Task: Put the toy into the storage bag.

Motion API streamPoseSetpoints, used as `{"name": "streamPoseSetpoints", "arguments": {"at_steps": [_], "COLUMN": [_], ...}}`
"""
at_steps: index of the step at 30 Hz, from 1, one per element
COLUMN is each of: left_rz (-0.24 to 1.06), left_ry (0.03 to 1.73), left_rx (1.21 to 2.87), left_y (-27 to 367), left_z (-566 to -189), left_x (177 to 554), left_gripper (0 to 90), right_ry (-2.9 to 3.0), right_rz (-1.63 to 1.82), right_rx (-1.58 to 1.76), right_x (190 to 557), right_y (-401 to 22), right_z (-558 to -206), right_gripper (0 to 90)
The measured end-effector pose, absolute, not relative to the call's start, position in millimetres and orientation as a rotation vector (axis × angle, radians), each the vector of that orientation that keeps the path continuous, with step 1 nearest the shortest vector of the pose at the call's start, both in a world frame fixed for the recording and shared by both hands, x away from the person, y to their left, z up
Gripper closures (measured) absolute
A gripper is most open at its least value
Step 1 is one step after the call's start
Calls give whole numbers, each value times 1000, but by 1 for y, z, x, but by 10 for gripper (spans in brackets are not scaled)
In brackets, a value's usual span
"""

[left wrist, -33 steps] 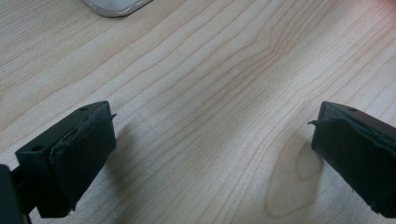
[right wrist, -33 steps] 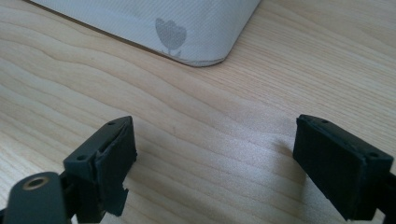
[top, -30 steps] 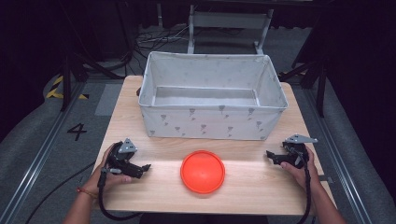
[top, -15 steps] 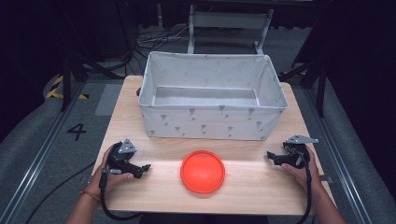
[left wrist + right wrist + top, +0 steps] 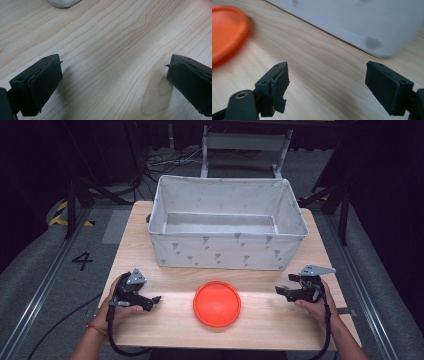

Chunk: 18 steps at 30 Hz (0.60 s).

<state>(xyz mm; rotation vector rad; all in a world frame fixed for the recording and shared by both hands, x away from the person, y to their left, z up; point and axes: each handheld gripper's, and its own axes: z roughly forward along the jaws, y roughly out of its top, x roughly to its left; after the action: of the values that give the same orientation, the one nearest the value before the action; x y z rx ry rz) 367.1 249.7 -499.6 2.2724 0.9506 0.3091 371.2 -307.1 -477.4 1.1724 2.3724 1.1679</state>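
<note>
Wooden table [image 5: 150, 235] carries a grey bin [image 5: 227, 251] at back, orange disc [image 5: 217, 303] at front centre, lying well apart between spread, empty left gripper [image 5: 152, 301] and right gripper [image 5: 281, 291], jaws wide but just closing slightly.

Left gripper [image 5: 154, 301] at lower left of the high view, held in the left hand [image 5: 120, 302], jaws pointing toward frame centre, spread wide with nothing between. Forearm entering from the bottom edge, cable looping beneath. Right gripper [image 5: 280, 291] at lower right, gripped by the right hand [image 5: 312, 302], jaws aimed leftward, set wide apart yet just been closing slightly, nothing between them. Grey plate on top.
</note>
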Motion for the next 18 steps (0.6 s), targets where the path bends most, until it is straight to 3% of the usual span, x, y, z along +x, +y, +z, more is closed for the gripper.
{"name": "streamPoseSetpoints", "arguments": {"at_steps": [18], "left_rz": [309], "left_ry": [950], "left_rx": [2273], "left_y": [250], "left_z": [-500], "left_x": [367], "left_gripper": [5], "right_ry": [2654], "right_rz": [1223], "right_rx": [824], "right_x": [370], "right_y": [-189], "right_z": [-470], "right_gripper": [188]}}
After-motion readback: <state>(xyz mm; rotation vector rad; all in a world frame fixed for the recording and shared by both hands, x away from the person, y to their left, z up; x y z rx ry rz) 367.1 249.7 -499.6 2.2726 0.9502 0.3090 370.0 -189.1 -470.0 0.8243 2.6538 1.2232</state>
